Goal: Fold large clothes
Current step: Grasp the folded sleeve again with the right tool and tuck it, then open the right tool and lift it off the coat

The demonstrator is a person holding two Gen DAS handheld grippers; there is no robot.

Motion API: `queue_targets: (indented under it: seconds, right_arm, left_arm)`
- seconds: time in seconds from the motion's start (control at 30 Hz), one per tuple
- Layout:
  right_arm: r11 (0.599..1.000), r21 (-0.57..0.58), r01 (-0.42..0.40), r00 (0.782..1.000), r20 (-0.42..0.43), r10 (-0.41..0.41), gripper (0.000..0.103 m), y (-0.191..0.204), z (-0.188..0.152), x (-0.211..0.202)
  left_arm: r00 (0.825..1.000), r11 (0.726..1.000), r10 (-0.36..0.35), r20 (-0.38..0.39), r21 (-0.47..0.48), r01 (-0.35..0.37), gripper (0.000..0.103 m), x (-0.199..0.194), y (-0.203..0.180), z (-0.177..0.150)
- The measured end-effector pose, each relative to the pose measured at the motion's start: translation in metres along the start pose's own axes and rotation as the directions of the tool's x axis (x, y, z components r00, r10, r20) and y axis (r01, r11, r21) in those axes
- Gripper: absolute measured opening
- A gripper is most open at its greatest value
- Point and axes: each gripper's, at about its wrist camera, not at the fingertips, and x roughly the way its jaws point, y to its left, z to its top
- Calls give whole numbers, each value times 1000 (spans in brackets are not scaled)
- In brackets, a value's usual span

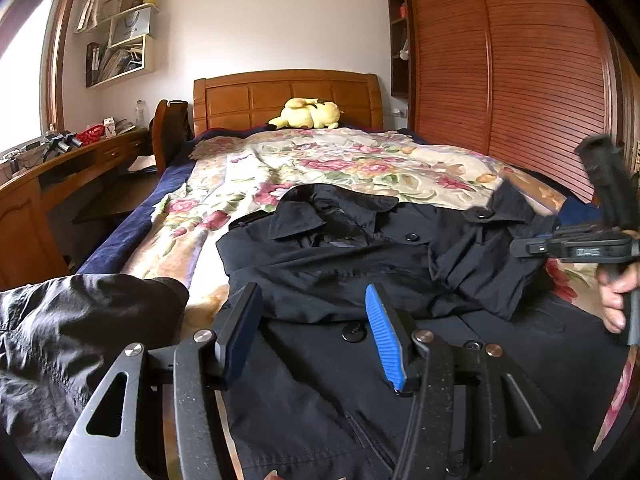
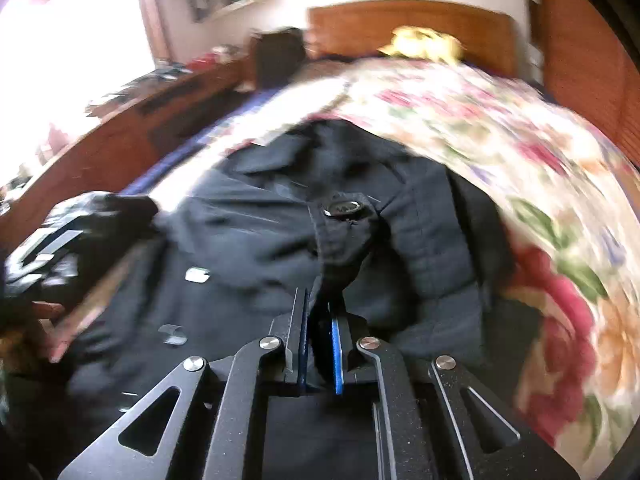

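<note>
A large black coat point(image 1: 340, 272) with big buttons lies face up on the bed, collar toward the headboard. My left gripper point(image 1: 316, 308) is open and empty, hovering just above the coat's chest, near a button point(image 1: 354, 334). In the blurred right wrist view my right gripper point(image 2: 320, 304) is shut on the cuff of the coat's right sleeve point(image 2: 344, 236), which carries a button tab and is lifted over the coat point(image 2: 248, 240). In the left wrist view the right gripper's body point(image 1: 576, 246) shows at the right edge, with the sleeve point(image 1: 480, 256) folded across the chest.
The bed is covered by a floral blanket point(image 1: 340, 160), with a yellow plush toy point(image 1: 308, 114) at the wooden headboard point(image 1: 286, 96). A desk point(image 1: 68, 172) stands left; a slatted wardrobe point(image 1: 500, 68) stands right. Dark crumpled fabric point(image 1: 80, 320) lies at lower left.
</note>
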Motion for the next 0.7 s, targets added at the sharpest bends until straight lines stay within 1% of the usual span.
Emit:
queue_targets:
  seconds: [0.07,0.1,0.13,0.2,0.27,0.33,0.4,0.43,0.57,0.63,0.7]
  right_arm:
    - [999,-32,-36,999,11,37,9,22,3,-4]
    - [998,-42,-48,999,8,48,11,29,2,-4]
    - [997,-57,-49,999,-2,49,19,37,-1,-5]
    - [995,-84,-54,998,-16,53,28,50,-9,-7]
    - [992,-102,-80,997,-21,79,30,53,-19,-12]
    - [991,-91,-94,995,-35,91,38,48,-25,-18]
    - [991,-82,-102,994,-37,99,44,46,-33,-26]
    - [991,-91,-97,995,-38,94,45,45,-37,-32]
    - [990,-117,-82,997,-25,80,45,48,-47,-55]
    - [990,-139,-31,1000,4,31,45,50,-47,-63]
    - [989,-143,30,999,37,-25,46,43,-47,-68]
  left_arm:
    - [1000,1000,3,2,-6,-3,55,-1,2,0]
    - [1000,1000,4,3,-10,-4,55,-2,3,0]
    - [1000,1000,6,5,-14,-6,55,-3,3,-1]
    - [1000,1000,11,5,-27,-11,55,-5,4,-3]
    - [1000,999,9,6,-34,-9,55,-7,3,-6]
    - [1000,999,12,2,-34,-12,56,-10,1,-10]
    - [1000,999,10,-2,-36,-10,56,-12,-2,-15]
    - [1000,999,9,-5,-34,-9,56,-13,-4,-17]
    - [1000,999,4,-7,-35,-4,56,-21,-11,-20]
    - [1000,999,2,-3,-35,-2,56,-27,-16,-21]
    - [1000,999,-7,-1,-39,7,56,-32,-23,-21]
